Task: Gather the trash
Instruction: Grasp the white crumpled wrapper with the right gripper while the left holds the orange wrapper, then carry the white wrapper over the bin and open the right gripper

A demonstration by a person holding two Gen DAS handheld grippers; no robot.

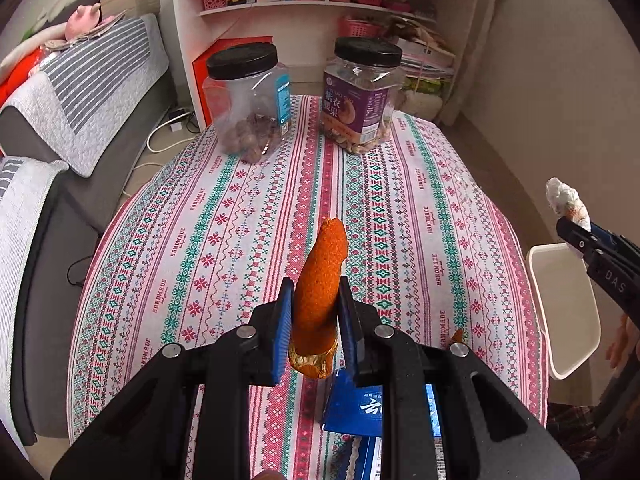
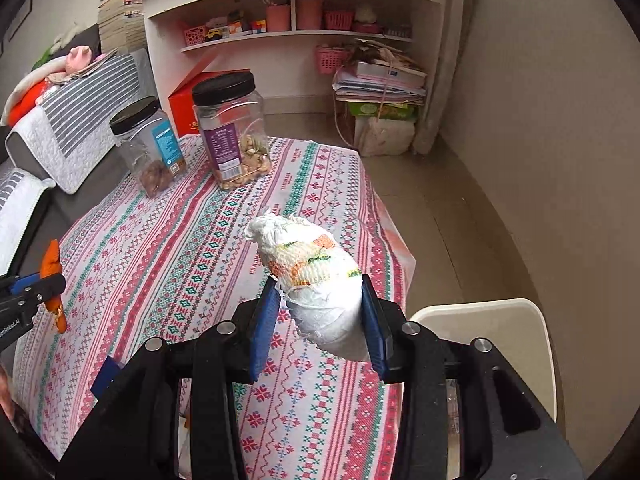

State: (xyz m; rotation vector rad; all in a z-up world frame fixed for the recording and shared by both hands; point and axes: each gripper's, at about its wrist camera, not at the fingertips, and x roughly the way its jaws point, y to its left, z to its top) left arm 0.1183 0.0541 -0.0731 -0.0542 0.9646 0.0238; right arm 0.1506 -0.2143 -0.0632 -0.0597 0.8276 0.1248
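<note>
Left gripper (image 1: pixel 312 320) is clamped on an orange peel (image 1: pixel 320 280), pads pinching it low w/ most of the strip sticking up past the fingertips, held above the table. Right gripper (image 2: pixel 320 320) is closed around a wadded paper towel (image 2: pixel 312 276), white w/ orange and green print, also lifted off the cloth. So both pieces of trash are in hand, not yet binned.

Just under the left tool lies a blue packet (image 1: pixel 352 404) on the striped tablecloth (image 1: pixel 224 216). Off the table's right edge sits a cream bin (image 2: pixel 516 332), near the right tool; prob where both loads go.

Further back stand two black-lidded jars, one w/ a blue label (image 1: pixel 248 100), one w/ a purple label (image 1: pixel 366 96). Behind them, shelves (image 1: pixel 320 0) and a couch (image 1: pixel 80 92).

Risks, as I judge: the peel is gripped near its base, so a quick swing could pivot it out. The towel is soft, may slip or unravel if the squeeze eases. Left arm has to cross toward the bin, so the tools could bump.
</note>
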